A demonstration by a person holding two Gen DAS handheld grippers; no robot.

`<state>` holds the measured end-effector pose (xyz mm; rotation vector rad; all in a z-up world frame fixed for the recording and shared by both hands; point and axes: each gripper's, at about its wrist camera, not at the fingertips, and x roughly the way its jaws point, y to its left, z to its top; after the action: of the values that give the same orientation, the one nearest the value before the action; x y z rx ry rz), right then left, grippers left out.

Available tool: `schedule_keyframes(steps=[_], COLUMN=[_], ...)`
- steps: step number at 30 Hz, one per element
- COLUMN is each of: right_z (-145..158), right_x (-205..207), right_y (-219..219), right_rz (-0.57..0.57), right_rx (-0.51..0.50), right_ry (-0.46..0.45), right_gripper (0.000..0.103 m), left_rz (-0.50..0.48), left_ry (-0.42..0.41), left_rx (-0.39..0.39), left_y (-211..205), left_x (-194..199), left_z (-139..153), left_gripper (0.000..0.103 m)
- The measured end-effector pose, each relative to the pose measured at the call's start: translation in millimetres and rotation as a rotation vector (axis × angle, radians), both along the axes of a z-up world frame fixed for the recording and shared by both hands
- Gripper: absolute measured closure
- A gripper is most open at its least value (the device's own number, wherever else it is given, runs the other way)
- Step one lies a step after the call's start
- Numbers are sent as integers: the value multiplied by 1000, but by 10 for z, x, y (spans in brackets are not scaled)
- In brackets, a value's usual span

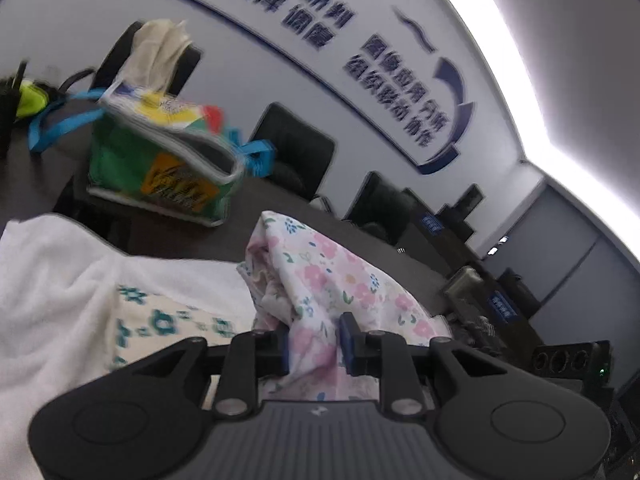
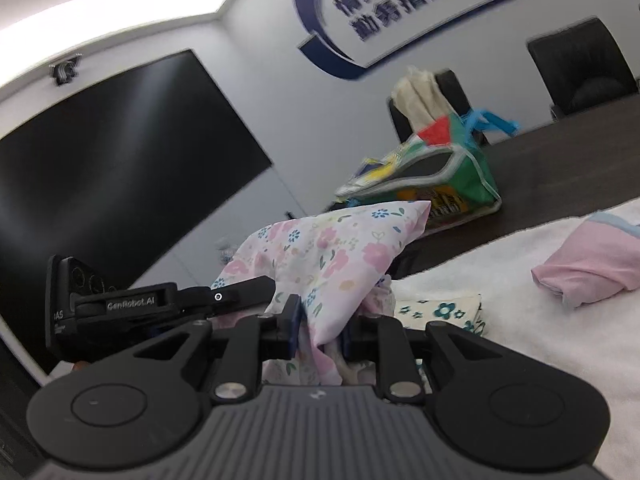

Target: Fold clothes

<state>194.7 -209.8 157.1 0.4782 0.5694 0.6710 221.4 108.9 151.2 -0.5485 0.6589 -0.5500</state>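
Above white fluffy towel [image 2: 520, 320] on dark counter [image 2: 560, 152], I hold thin pink floral cotton garment [image 2: 332, 256] lifted, bunched and draping. Left gripper [image 1: 316, 344] fingers clenched on one gathered part; right gripper [image 2: 320, 330] fingers pinch another, close by. On towel: folded cream piece with teal flowers [image 2: 440, 310] just beside garment, folded pink piece with pale blue trim [image 2: 592, 268] further off. My judgement: those two lie folded, floral one still unfolded. Beyond towel, glossy green woven bag [image 2: 452, 184].

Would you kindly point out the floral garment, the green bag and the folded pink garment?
floral garment [image 1: 320, 276]: left wrist view, bunched upper cloth.
green bag [image 2: 478, 182]: right wrist view, side panel.
folded pink garment [image 2: 588, 264]: right wrist view, top face.
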Motion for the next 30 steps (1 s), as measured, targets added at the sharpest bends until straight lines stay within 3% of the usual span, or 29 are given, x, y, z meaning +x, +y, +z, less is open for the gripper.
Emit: schedule_keyframes(steps=[6, 12, 14, 16, 17, 18, 19, 25, 28, 30], right_z=[-542, -874, -987, -1064, -1102, -1124, -1092, -694, -630, -734], right_x=[689, 950, 1017, 1062, 1085, 1100, 1086, 740, 594, 623], right_y=[319, 454, 451, 413, 394, 377, 365, 364, 474, 607], right_rz=[18, 22, 19, 20, 21, 20, 8, -184, -261, -248], right_rx=[-39, -104, -124, -116, -113, -111, -118, -254, -294, -335], right_ry=[106, 140, 163, 179, 187, 189, 171, -94, -243, -242], right_gripper=[84, 85, 84, 76, 65, 55, 53, 49, 55, 70], left_rz=[74, 70, 51, 18, 13, 29, 52, 281, 379, 373], left_ry=[68, 153, 180, 191, 194, 174, 143, -128, -224, -227], left_rx=[1, 56, 38, 18, 23, 33, 46, 183, 164, 170], left_y=[175, 176, 225, 315, 367, 412, 452, 263, 19, -102], left_x=[498, 761, 808, 834, 829, 800, 764, 384, 258, 282], left_z=[-469, -950, -1078, -1113, -1081, -1019, -947, -484, -464, -600], left_gripper=[83, 82, 78, 72, 60, 54, 47, 49, 46, 48])
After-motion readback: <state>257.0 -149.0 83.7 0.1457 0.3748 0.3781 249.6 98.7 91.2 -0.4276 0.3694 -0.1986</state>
